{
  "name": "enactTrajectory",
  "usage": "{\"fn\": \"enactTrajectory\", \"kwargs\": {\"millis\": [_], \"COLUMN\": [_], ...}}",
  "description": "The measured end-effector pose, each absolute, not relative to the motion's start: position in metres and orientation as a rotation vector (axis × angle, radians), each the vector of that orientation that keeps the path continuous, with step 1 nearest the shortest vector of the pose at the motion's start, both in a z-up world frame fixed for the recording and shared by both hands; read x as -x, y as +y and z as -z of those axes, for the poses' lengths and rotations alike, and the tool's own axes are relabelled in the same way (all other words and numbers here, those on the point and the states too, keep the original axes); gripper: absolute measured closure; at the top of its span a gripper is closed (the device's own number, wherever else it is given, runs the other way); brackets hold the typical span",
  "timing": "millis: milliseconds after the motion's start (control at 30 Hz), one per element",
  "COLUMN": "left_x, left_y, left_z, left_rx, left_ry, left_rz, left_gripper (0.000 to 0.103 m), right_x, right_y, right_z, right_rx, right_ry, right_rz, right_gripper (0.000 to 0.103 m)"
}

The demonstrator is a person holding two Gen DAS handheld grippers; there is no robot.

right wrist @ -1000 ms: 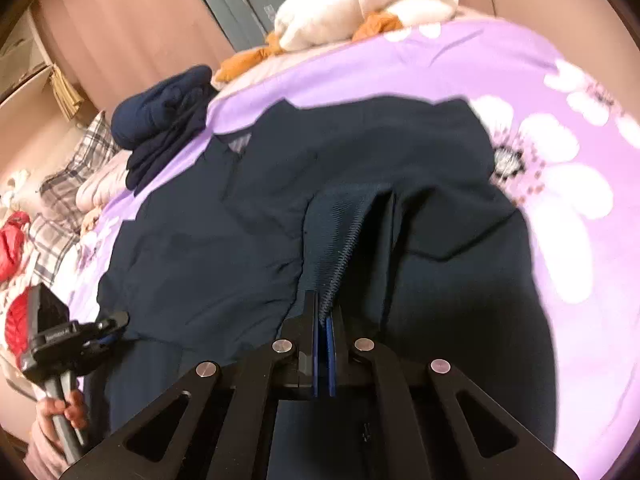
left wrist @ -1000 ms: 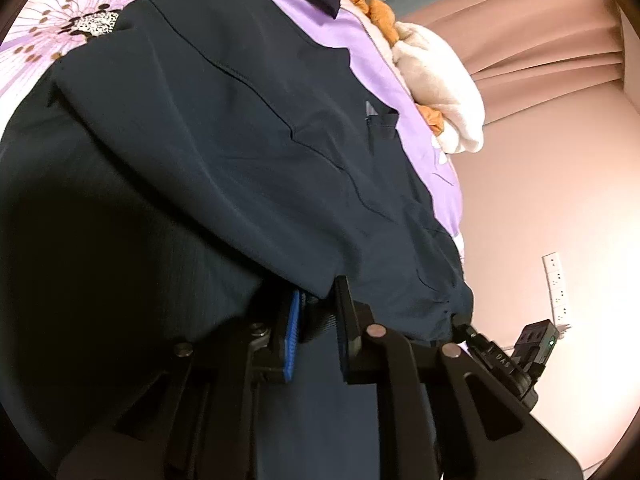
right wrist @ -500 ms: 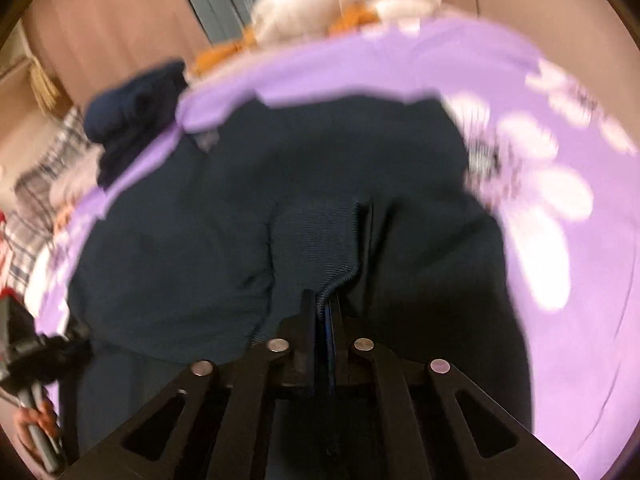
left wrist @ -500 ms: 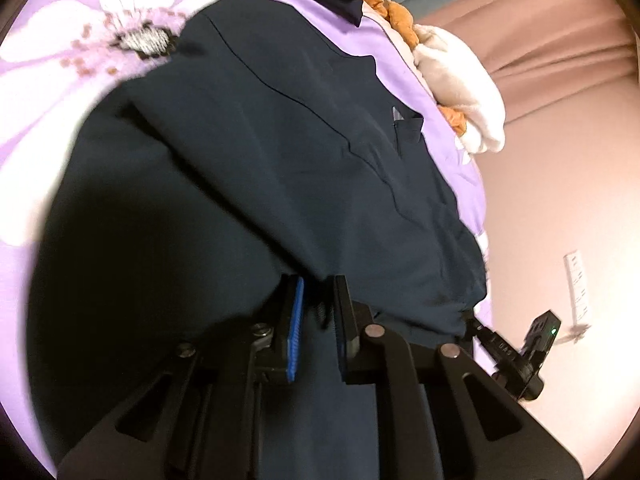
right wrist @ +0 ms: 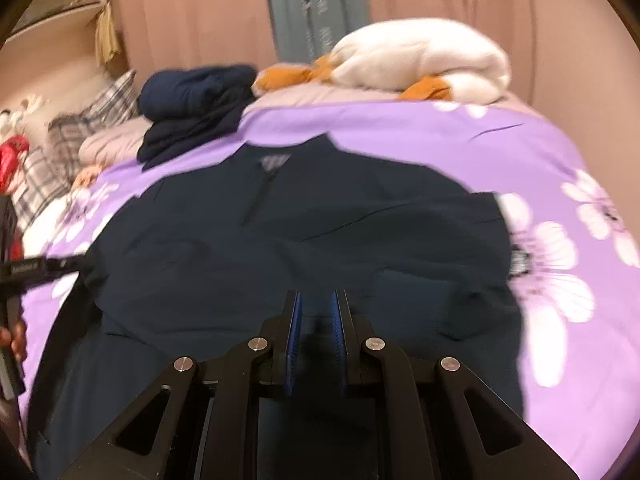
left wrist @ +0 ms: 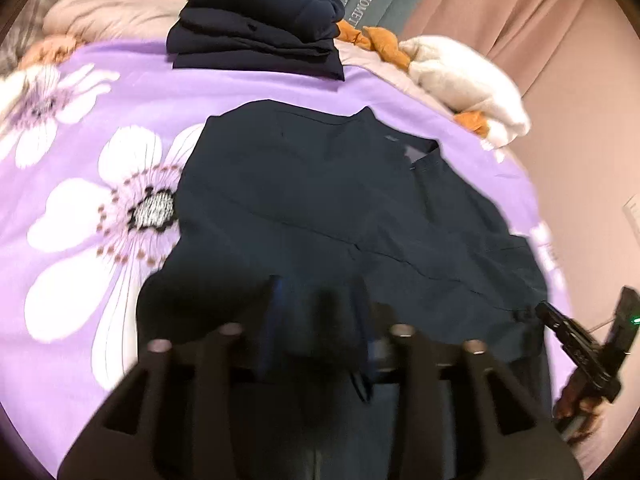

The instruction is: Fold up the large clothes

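Observation:
A large dark navy garment (left wrist: pixel 340 208) lies spread on the purple flowered bedcover (left wrist: pixel 80 200), with its lower part folded up over itself. It also shows in the right wrist view (right wrist: pixel 320 232). My left gripper (left wrist: pixel 320 304) is open above the garment's near edge, blurred by motion, with nothing between its fingers. My right gripper (right wrist: pixel 316 312) is open and empty over the near edge too. Each gripper shows at the side of the other's view: the right one (left wrist: pixel 580 344) and the left one (right wrist: pixel 32 268).
A stack of folded navy clothes (left wrist: pixel 260 20) sits at the back of the bed. A white and orange plush toy (right wrist: pixel 416 60) lies beside it. Plaid pillows (right wrist: pixel 60 148) and a red thing (right wrist: pixel 12 152) are at the left. Pink curtains (right wrist: pixel 200 20) hang behind.
Both grippers have let go of the garment's edge and opened. Both have drawn back and risen, so the whole garment and the bed's far end now show.

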State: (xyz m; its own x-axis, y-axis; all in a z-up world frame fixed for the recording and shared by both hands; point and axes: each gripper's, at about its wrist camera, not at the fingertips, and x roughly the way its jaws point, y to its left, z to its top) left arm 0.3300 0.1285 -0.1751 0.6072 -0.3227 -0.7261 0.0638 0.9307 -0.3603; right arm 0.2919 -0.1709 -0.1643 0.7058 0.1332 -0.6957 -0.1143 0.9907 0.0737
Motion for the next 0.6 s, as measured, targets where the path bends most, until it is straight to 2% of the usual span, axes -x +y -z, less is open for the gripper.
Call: {"fn": "enactTrajectory", "kwargs": {"millis": [33, 167, 367, 567, 600], "left_x": [-0.335, -0.346, -0.343, -0.335, -0.325], "left_y": [0.124, 0.122, 0.105, 0.114, 0.118], "left_z": [0.180, 0.202, 0.212, 0.201, 0.195], "left_rx": [0.285, 0.228, 0.073, 0.172, 0.204], "left_ry": [0.902, 0.966, 0.953, 0.994, 0.983], "left_rz": [0.205, 0.168, 0.162, 0.104, 0.099], "left_gripper": [0.050, 0.048, 0.040, 0.040, 0.040], "right_x": [-0.293, -0.298, -0.297, -0.291, -0.282], "right_y": [-0.169, -0.177, -0.180, -0.182, -0.181], "right_z": [0.170, 0.195, 0.198, 0.187, 0.179], "right_rx": [-0.021, -0.066, -0.110, -0.149, -0.156], "right_ry": [0.794, 0.873, 0.869, 0.928, 0.919], "right_rz": [-0.129, -0.117, -0.139, -0.121, -0.114], "right_gripper": [0.090, 0.087, 0.087, 0.085, 0.081]}}
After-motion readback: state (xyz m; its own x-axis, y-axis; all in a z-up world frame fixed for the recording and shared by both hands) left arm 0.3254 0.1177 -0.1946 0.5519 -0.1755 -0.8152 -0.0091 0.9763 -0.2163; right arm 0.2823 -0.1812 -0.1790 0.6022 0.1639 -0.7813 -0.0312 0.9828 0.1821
